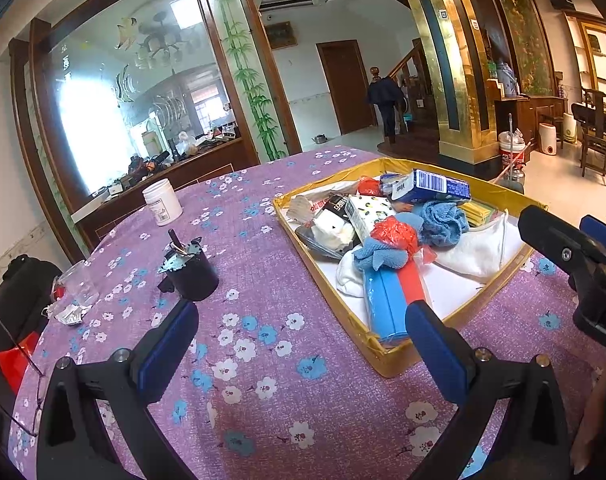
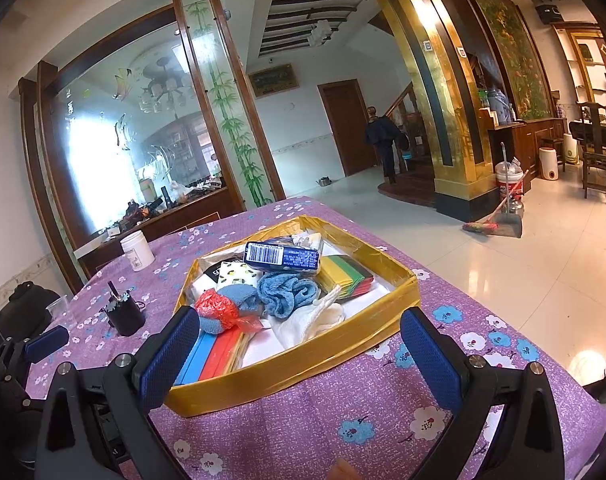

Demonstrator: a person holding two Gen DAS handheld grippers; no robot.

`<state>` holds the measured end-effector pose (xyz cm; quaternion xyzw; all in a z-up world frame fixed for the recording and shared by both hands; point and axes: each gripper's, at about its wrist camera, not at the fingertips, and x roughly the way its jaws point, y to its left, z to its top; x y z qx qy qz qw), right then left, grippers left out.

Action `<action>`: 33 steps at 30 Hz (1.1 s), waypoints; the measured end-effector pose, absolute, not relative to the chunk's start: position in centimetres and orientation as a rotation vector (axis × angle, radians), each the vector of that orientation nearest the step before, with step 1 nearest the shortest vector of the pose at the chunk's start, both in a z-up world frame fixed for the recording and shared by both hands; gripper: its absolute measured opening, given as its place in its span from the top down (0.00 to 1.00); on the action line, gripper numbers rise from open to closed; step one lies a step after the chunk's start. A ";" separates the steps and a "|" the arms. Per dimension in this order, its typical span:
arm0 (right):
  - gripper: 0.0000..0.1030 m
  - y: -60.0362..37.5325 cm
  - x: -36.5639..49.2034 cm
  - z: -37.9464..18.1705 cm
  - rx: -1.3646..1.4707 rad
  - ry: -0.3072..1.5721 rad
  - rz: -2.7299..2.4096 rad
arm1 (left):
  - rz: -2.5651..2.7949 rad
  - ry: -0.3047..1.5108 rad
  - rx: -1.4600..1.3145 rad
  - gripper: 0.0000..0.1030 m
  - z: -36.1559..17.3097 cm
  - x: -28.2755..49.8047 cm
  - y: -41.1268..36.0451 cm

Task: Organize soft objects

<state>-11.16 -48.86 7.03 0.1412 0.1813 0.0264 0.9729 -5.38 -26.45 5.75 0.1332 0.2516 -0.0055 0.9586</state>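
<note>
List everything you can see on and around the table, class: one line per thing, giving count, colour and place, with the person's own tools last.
tray: one, gold, on the tablecloth.
tablecloth: one, purple with flowers, over the table.
blue packet: one, barcoded, on top of the pile.
blue cloths: two, bundled mid-tray.
red plastic bag: one, crumpled, near tray's front.
white cloth: one, beside the blue cloths.
coloured sheets: one stack, yellow, green and red, tray's far right.
white jar: one, far left of tablecloth.
black cup: one, left of tray.
broom: one, on the floor.
left gripper: open, empty.
right gripper: open, empty.
</note>
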 end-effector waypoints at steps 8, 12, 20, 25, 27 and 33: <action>0.01 -48.9 -11.2 7.0 0.285 0.365 0.053 | -0.013 0.522 0.274 0.00 5.6 -5.3 -26.6; 0.01 -48.9 -11.2 7.0 0.285 0.365 0.052 | -0.016 0.531 0.276 0.00 5.5 -5.3 -26.6; 0.01 -48.9 -11.2 7.0 0.284 0.365 0.052 | -0.033 0.554 0.283 0.00 5.4 -5.0 -26.7; 0.01 -48.9 -11.2 7.1 0.284 0.366 0.052 | -0.043 0.576 0.276 0.00 5.3 -4.7 -26.6; 0.01 -48.9 -11.2 7.0 0.284 0.366 0.051 | -0.043 0.576 0.278 0.00 5.4 -4.7 -26.5; 0.01 -48.9 -11.1 7.1 0.284 0.366 0.052 | -0.002 0.556 0.312 0.00 5.4 -4.9 -26.6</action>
